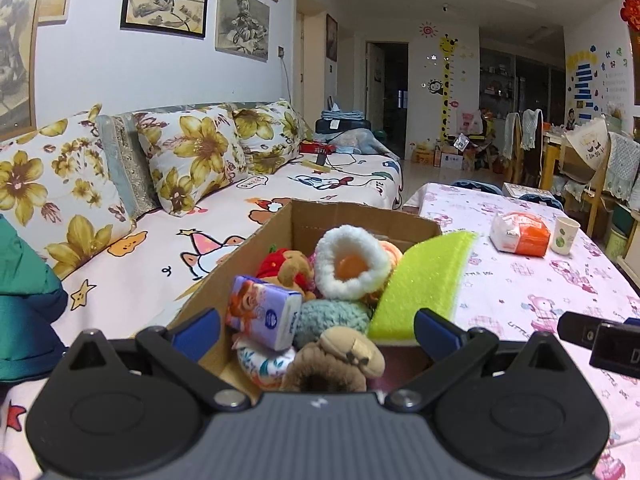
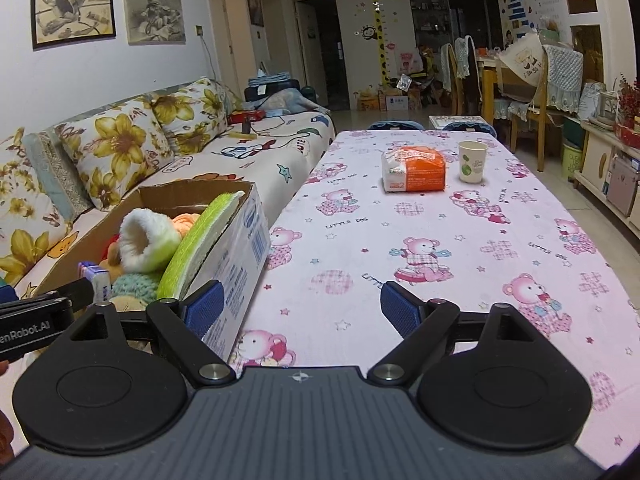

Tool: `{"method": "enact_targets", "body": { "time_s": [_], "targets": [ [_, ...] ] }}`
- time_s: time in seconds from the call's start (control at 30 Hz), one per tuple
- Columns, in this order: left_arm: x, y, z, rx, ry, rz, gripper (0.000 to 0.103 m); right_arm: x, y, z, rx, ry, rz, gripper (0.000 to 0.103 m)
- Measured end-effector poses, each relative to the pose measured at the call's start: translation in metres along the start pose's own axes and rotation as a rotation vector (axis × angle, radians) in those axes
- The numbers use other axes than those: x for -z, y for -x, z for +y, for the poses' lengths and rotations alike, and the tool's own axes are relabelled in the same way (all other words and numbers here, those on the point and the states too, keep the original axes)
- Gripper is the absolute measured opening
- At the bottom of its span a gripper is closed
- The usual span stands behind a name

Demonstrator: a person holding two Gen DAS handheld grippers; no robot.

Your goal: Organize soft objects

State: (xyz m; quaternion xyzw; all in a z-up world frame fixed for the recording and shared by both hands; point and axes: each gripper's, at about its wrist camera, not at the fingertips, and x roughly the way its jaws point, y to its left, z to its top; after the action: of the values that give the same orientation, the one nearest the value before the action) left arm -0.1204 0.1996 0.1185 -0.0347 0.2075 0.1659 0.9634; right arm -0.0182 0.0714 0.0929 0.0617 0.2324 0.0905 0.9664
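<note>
A cardboard box stands on the table's left side, filled with soft things: a white fluffy ring, a green sponge, a purple tissue pack, a teal knit ball, a brown plush and a red plush. My left gripper is open over the box's near end, holding nothing. My right gripper is open and empty above the tablecloth, right of the box. An orange-and-white tissue pack lies farther back on the table.
A pink bear-print tablecloth covers the table. A paper cup stands beside the orange pack. A sofa with flowered pillows runs along the left wall. Chairs stand at the back right.
</note>
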Motion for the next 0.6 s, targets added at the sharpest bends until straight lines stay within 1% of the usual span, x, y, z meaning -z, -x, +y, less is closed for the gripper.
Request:
{"method": "enact_targets", "body": {
  "time_s": [0.17,0.33,0.6],
  "targets": [
    [0.001,0.022,0.000,0.009,0.006,-0.022,0.102,0.004,0.016,-0.001,-0.004,-0.005,0.004,0.103],
    [0.001,0.042,-0.002,0.015,-0.010,-0.047,0.102,0.007,0.034,0.003,-0.012,0.010,-0.017,0.103],
    [0.000,0.071,0.004,0.011,-0.016,-0.096,0.102,0.008,0.058,0.013,-0.033,0.035,-0.055,0.103]
  ]
}}
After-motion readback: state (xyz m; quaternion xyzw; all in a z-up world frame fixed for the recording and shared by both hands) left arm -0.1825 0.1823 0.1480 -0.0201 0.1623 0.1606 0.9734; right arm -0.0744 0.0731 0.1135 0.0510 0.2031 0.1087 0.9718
